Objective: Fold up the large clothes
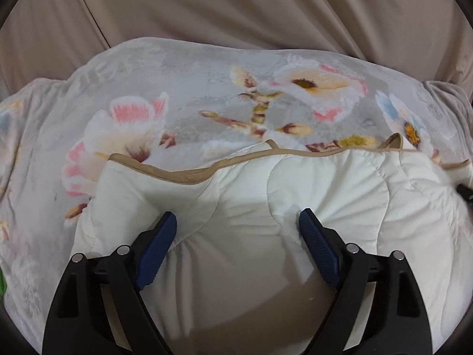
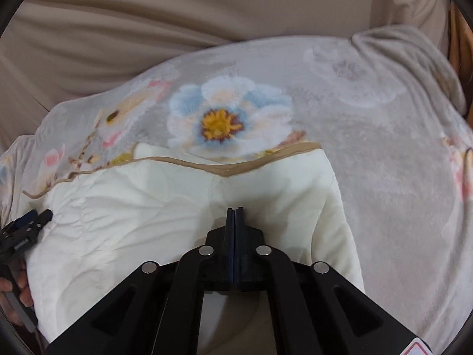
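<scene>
A cream quilted garment [image 1: 236, 195] with tan edging lies folded on a grey floral blanket [image 1: 189, 88]. My left gripper [image 1: 238, 220] is open, its blue pads pressed onto the cream cloth with nothing between them. In the right wrist view the same garment [image 2: 147, 207] lies on the blanket [image 2: 369, 148]. My right gripper [image 2: 235, 211] is shut, its tips resting on the cream cloth; no fold of cloth shows between the pads. The left gripper [image 2: 35, 217] shows at the far left of that view, held by a hand.
A beige sheet [image 1: 236, 6] covers the surface behind the blanket, also seen in the right wrist view [image 2: 147, 14]. A wooden edge [image 2: 459, 47] shows at the far right. The tip of the right gripper [image 1: 465, 192] peeks in at the left view's right edge.
</scene>
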### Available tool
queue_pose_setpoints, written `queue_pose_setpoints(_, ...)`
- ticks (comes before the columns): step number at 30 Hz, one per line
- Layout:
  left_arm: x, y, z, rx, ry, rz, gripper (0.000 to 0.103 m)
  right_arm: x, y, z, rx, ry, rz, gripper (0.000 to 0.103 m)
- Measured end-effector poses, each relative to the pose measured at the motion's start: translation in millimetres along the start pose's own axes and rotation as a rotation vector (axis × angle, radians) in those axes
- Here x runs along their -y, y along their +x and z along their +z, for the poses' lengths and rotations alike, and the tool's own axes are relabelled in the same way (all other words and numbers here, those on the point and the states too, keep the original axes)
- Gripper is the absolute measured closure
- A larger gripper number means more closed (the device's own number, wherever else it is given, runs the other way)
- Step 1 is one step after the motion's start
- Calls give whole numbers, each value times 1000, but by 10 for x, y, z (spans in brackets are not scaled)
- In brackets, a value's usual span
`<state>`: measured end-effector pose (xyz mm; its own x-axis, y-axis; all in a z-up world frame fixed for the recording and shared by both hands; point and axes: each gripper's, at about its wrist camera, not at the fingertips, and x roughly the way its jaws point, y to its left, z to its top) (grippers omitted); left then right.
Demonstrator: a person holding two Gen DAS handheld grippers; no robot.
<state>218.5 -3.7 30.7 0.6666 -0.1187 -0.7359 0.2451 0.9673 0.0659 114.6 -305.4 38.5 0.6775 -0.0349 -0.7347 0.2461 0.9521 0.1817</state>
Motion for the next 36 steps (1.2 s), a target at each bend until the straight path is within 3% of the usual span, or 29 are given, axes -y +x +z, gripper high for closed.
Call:
queue_pose_setpoints(2,22,-62,-34,16,6,25,20,-173,-135,-58,30,-54,25,95)
queue_pose_setpoints(5,-58,-159,-99,22,-21,9,19,-375,62,-246,-9,-187,-68,99)
queue_pose_setpoints(7,-134,-210,-147,16,-40,1,19,-396,107,-300,-7,-195,-112,100)
queue_pose_setpoints(8,-181,-276,-183,18,-51,5,19,-452,16,-284,-4,-184,-120,96)
queue_pose_setpoints(9,-224,-349,-216,22,-62,5,19,-497,-99,-280,6,-178,-79,92)
queue_pose_setpoints(13,-517,-818,-399,63,-149,-41,17,-899,-485,-305,28,-229,141,92)
queue_pose_setpoints(17,-857,-1117,-610,73,-265,-31,11,-1326,-399,-454,-56,-275,278,92)
queue_pose_setpoints(20,-1090,-1193,-811,39,-342,-37,10,-1568,-95,-657,-148,-323,261,92)
queue_pose_setpoints(24,-1278,-1090,-1079,-29,-405,-52,9,-1619,28,-793,-148,-342,211,92)
queue_pose_setpoints(30,-1405,-763,-1306,-111,-559,-177,5,-1627,26,-798,-147,-349,203,92)
queue_pose_setpoints(33,-1300,-767,-1220,-108,-517,-191,5,-1632,24,-810,-137,-363,191,92)
queue_pose_setpoints(36,-1180,-794,-1119,-94,-481,-157,7,-1643,42,-835,-125,-373,181,92)
